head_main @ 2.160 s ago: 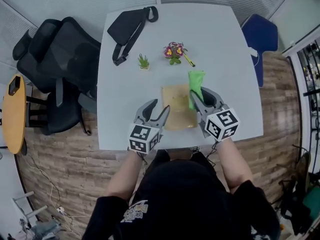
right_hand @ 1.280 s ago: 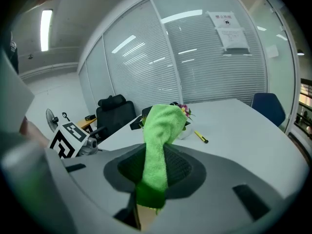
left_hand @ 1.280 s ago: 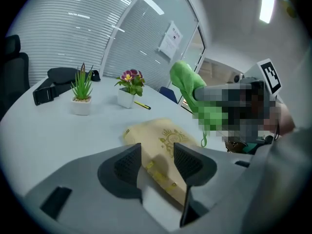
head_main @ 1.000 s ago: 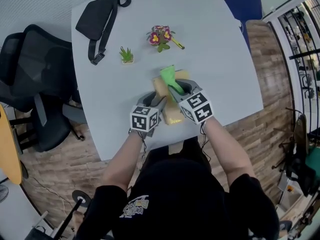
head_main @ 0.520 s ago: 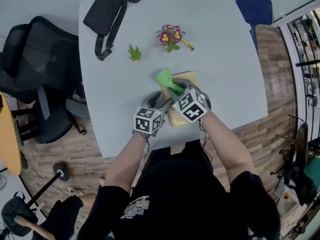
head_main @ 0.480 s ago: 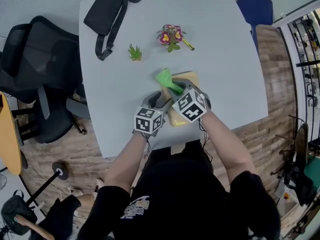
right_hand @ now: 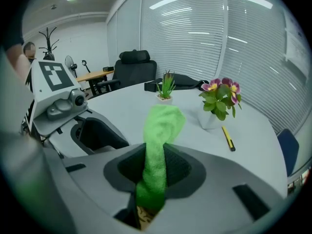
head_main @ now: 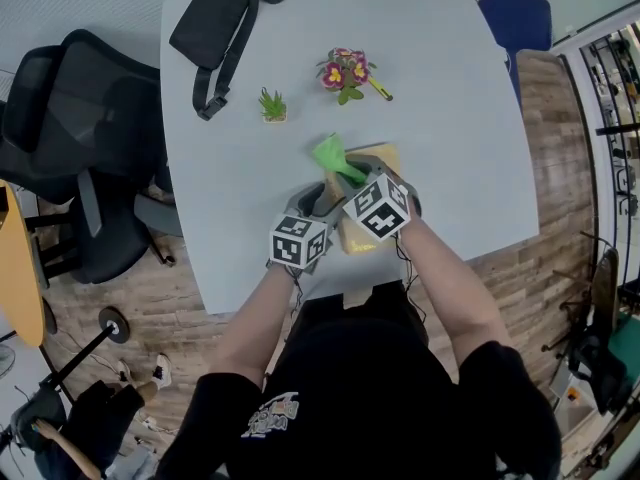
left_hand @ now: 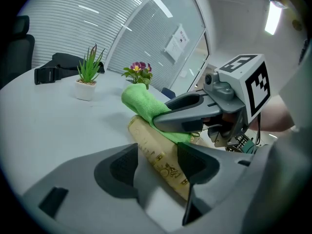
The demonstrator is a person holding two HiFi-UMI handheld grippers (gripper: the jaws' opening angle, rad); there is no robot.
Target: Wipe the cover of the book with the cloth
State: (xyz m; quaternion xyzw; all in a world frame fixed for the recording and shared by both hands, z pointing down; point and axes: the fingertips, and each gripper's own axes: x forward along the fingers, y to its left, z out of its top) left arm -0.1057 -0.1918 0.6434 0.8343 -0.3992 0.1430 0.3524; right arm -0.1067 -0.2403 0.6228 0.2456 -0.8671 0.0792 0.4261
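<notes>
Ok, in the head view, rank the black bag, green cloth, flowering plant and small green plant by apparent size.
1. black bag
2. green cloth and flowering plant: about alike; the cloth is partly covered, so no ranking between them
3. small green plant

No word or number can be read with certainty. The book (left_hand: 161,162) carries gold letters and a small ornament on its spine, but they are too blurred to read. The print on a sheet of paper (left_hand: 176,40) on the glass wall is too small. The pale print (head_main: 268,415) on the person's black shirt (head_main: 380,388) is unreadable. The marker cubes (head_main: 297,252) show only black and white square patterns.
</notes>
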